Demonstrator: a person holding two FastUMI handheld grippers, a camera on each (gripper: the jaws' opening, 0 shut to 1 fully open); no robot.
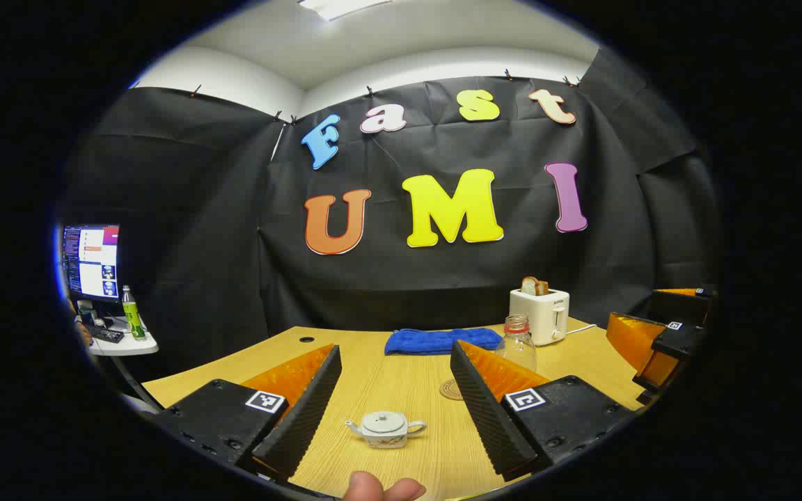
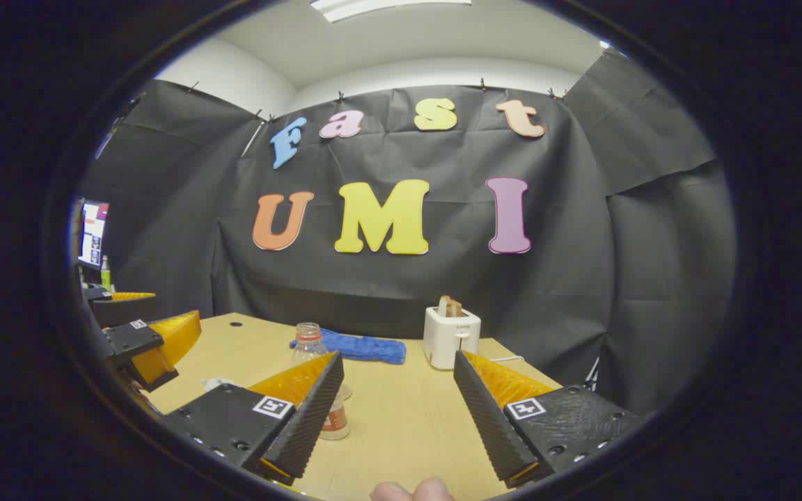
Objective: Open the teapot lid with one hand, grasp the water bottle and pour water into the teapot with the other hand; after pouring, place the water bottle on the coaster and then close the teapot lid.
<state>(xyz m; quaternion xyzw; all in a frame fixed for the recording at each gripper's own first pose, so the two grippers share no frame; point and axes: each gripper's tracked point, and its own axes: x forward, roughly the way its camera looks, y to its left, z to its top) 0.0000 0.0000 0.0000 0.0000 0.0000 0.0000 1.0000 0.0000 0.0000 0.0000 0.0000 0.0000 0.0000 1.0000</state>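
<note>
A small white teapot (image 1: pixel 385 429) with its lid on stands on the wooden table (image 1: pixel 401 390), between and below the fingers of my left gripper (image 1: pixel 395 349), which is open and holds nothing. A round coaster (image 1: pixel 450 390) lies just beyond the teapot, partly behind one finger. The clear uncapped water bottle (image 1: pixel 516 342) stands behind the coaster. In the right gripper view the bottle (image 2: pixel 310 344) is upright behind the left finger of my open, empty right gripper (image 2: pixel 397 356). A bit of the teapot (image 2: pixel 216 383) peeks out beside that finger.
A white toaster (image 1: pixel 540 313) with toast and a folded blue cloth (image 1: pixel 441 340) sit at the table's back. The right gripper (image 1: pixel 655 334) shows at the right edge, the left gripper (image 2: pixel 154 320) at the left. A monitor (image 1: pixel 91 261) and green bottle (image 1: pixel 133 313) stand on a side table.
</note>
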